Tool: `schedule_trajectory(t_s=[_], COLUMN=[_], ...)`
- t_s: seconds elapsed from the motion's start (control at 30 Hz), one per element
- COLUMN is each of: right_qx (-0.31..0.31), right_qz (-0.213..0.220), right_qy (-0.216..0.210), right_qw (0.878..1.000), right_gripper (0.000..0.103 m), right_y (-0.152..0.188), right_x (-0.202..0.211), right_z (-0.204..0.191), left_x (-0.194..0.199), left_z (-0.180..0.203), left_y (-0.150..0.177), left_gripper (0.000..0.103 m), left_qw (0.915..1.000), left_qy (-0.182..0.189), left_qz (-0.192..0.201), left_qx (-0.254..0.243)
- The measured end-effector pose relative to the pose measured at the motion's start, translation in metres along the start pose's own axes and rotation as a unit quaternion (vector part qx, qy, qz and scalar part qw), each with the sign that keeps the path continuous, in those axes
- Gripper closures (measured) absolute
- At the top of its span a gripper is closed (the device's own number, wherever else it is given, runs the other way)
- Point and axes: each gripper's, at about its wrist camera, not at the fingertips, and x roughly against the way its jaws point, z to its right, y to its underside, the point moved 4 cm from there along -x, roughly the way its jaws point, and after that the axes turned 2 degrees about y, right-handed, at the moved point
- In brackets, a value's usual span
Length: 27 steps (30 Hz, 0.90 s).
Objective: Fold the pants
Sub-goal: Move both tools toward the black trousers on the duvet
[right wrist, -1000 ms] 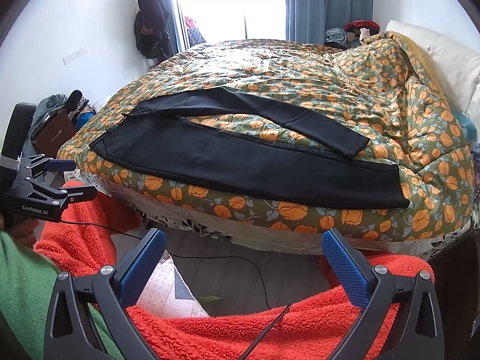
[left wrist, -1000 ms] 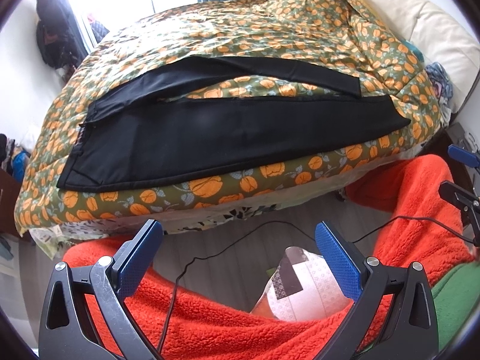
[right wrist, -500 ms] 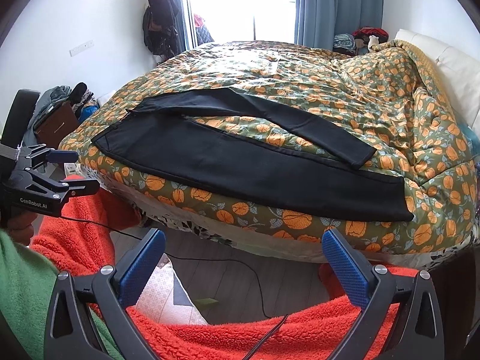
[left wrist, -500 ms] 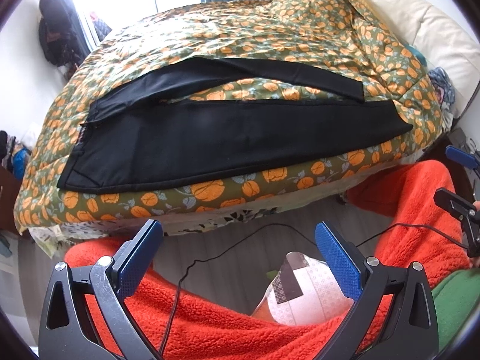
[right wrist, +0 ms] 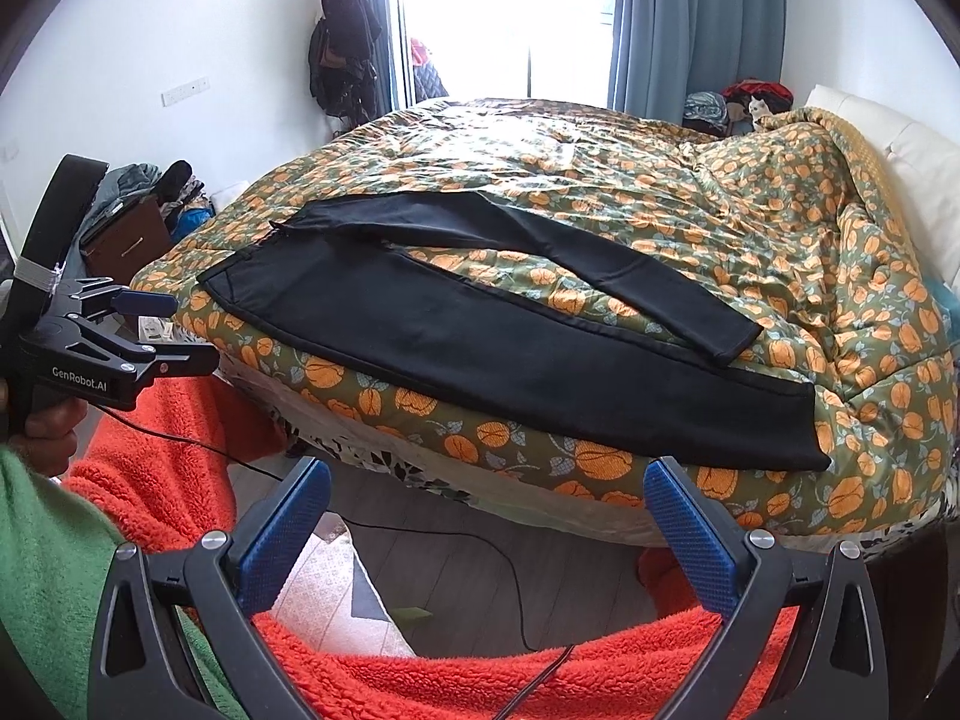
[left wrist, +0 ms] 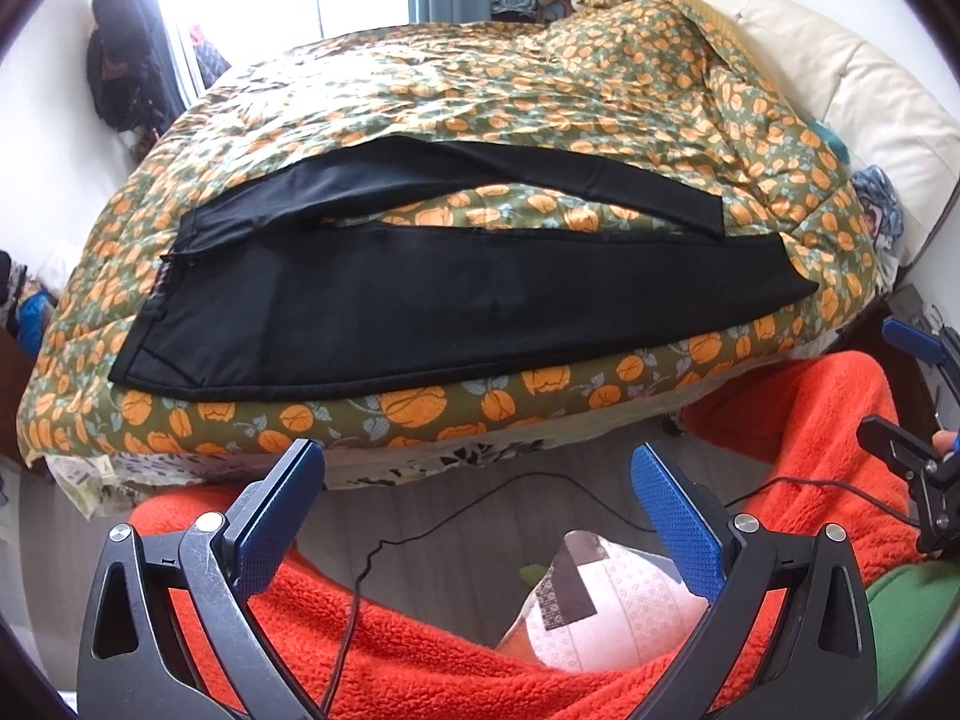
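Black pants (left wrist: 420,306) (right wrist: 480,336) lie spread flat near the front edge of the bed, waistband at the left, the two legs splayed apart toward the right. The far leg (right wrist: 600,264) angles away from the near one. My left gripper (left wrist: 477,468) hangs open below the bed edge, short of the pants and holding nothing. In its own view my right gripper (right wrist: 486,480) is open too, also in front of the bed edge and empty. Each gripper shows at the side of the other's view: the right gripper (left wrist: 900,390) and the left gripper (right wrist: 156,330).
A green quilt with orange pumpkins (right wrist: 660,180) covers the bed. A white headboard (left wrist: 840,78) stands at the right. Below the grippers are orange fleece (left wrist: 420,648), a black cable (right wrist: 498,564), a patterned cushion (left wrist: 600,612) and grey floor. Clothes hang on the far wall (right wrist: 342,54).
Both grippers have drifted slightly nearer and higher relative to the bed, so the pants appear a little lower and larger. Both stay open. The pants have not moved.
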Motion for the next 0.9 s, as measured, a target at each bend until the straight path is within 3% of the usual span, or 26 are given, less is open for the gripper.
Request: schedule_trajectory(t_s=[0.5,0.9], right_qx=[-0.05,-0.058], right_qz=[0.004,-0.035], right_qy=[0.003,-0.01], right_qw=[0.999,0.998], right_gripper=[0.0,0.0], right_y=[-0.032,-0.042], right_x=[-0.059,-0.13], right_z=[0.05,0.062], left_x=[-0.095,-0.129], left_z=[-0.019,-0.021], left_y=[-0.039,-0.055], left_gripper=[0.001,0.001], left_qw=[0.9934,0.9895], left_qy=[-0.086,-0.1], left_qz=[-0.075,-0.103], left_qx=[-0.014,-0.014])
